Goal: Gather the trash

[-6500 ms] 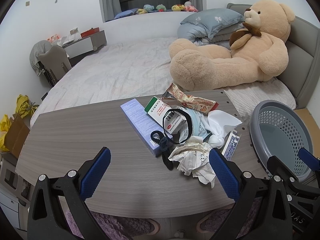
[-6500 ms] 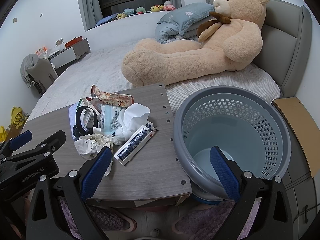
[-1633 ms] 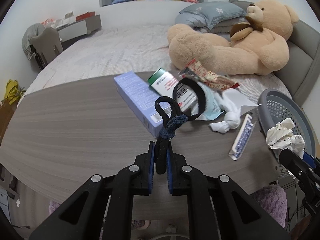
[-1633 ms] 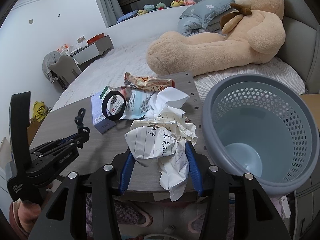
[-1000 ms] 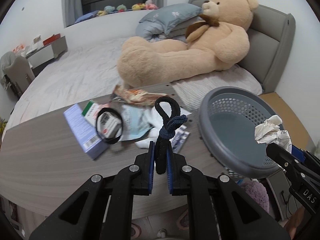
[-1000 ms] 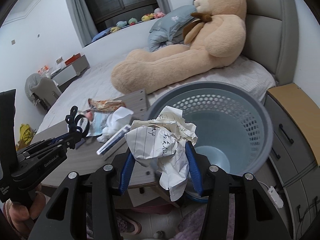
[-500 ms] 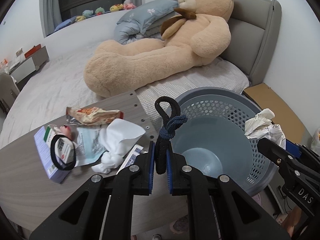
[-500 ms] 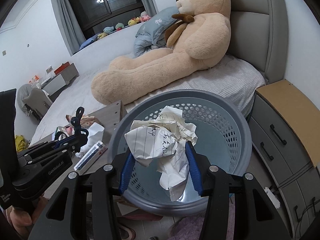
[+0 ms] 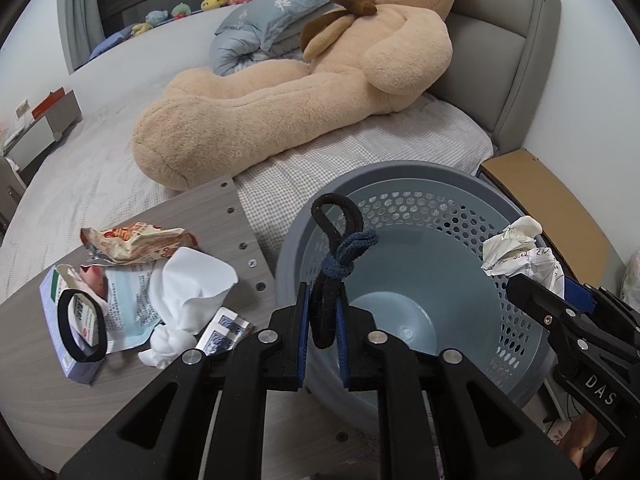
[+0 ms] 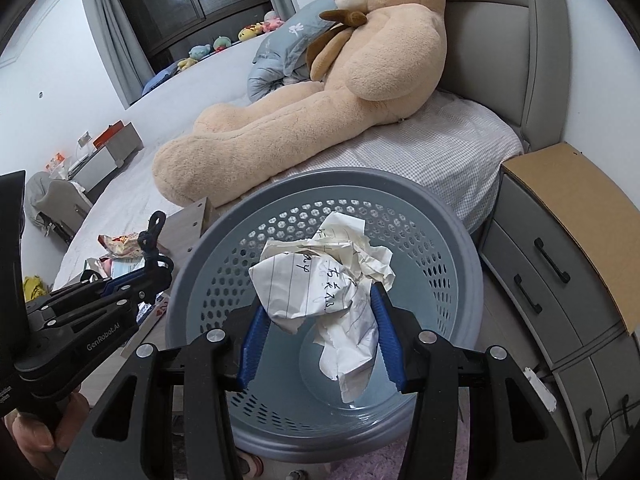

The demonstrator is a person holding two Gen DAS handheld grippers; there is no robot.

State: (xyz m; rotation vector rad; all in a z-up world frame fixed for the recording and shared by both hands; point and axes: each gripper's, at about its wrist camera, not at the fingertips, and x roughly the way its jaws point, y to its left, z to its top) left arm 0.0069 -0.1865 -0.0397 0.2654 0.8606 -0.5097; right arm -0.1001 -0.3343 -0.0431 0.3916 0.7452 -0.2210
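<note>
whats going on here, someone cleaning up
A person is clearing trash off a wooden table with a handheld gripper in each hand. The left gripper is shut on a knotted black hair tie, and the right gripper is clamped on a crumpled paper ball. Both hang over the open grey basket, which looks empty. Nothing has been dropped yet. A snack wrapper, white tissue and small boxes remain on the table.

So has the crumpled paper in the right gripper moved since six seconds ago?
Yes. The crumpled paper has left the table pile and now hangs in the right gripper over the basket.
</note>
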